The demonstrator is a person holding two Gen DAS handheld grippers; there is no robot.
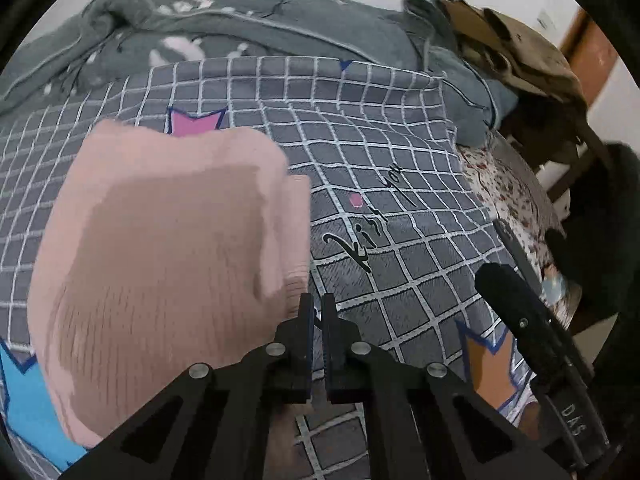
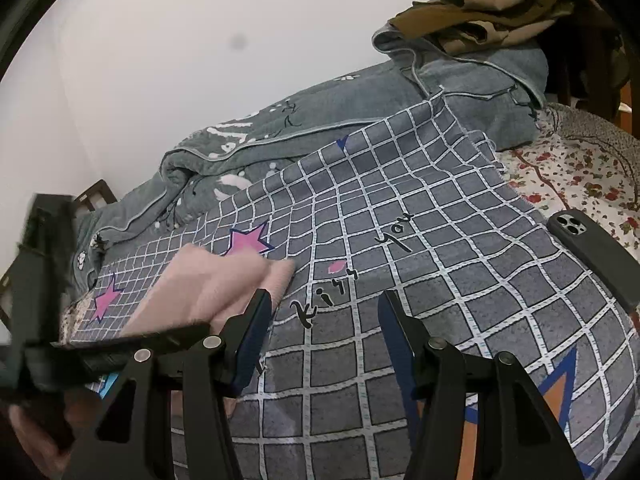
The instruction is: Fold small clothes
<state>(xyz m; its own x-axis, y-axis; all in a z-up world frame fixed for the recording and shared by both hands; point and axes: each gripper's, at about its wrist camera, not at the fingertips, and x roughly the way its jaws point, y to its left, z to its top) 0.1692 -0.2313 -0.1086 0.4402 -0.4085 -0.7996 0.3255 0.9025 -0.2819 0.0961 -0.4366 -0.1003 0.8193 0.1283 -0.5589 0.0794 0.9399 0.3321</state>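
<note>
A small pink knitted garment lies folded on the grey checked blanket. My left gripper is at the garment's near right edge, its jaws nearly together; no cloth shows between them. In the right wrist view the pink garment lies left of centre. My right gripper is open and empty, its left fingertip just at the garment's right edge. The left gripper's body shows blurred at the far left of the right wrist view.
A rumpled grey-green quilt lies behind the checked blanket. Olive clothes are piled at the back right. A black phone lies at the blanket's right edge on a floral sheet. A white wall is behind.
</note>
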